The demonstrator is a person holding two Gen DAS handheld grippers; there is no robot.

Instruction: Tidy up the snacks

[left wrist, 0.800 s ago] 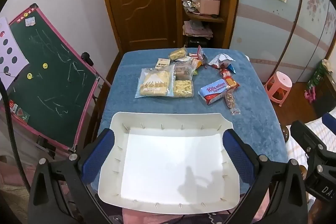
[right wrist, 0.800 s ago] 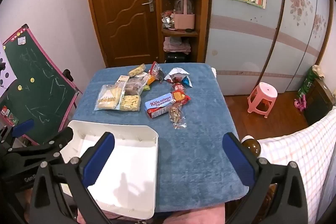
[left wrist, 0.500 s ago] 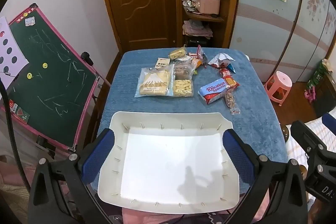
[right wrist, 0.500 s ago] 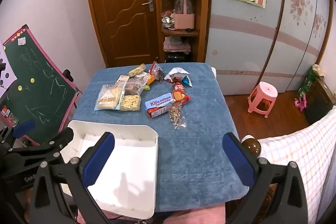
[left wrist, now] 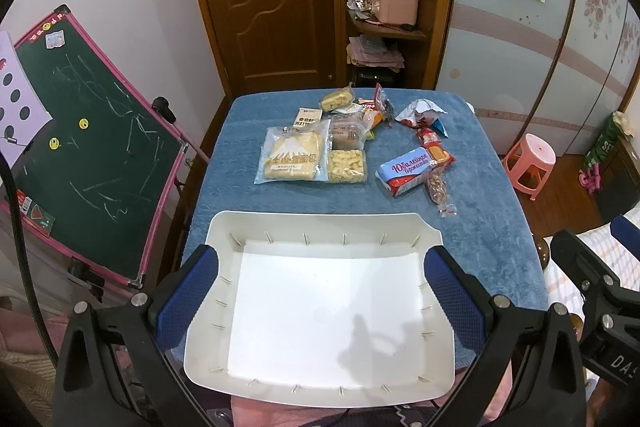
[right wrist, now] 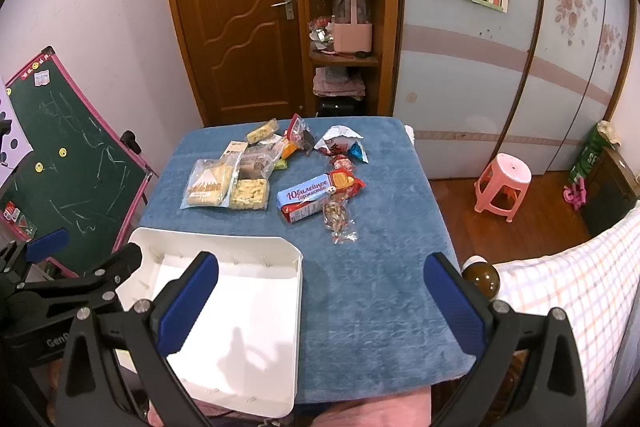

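Snacks (left wrist: 348, 143) are piled on the blue table (left wrist: 480, 211) beyond the white tray (left wrist: 320, 223). Both the left gripper (left wrist: 320, 303) and the right gripper (right wrist: 320, 303) are held wide apart, gripping nothing.

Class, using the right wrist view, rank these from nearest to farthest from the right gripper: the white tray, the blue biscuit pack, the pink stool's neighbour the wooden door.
1. white tray, lower left, beside the right gripper.
2. blue biscuit pack, mid-table.
3. wooden door, beyond the table's far end.
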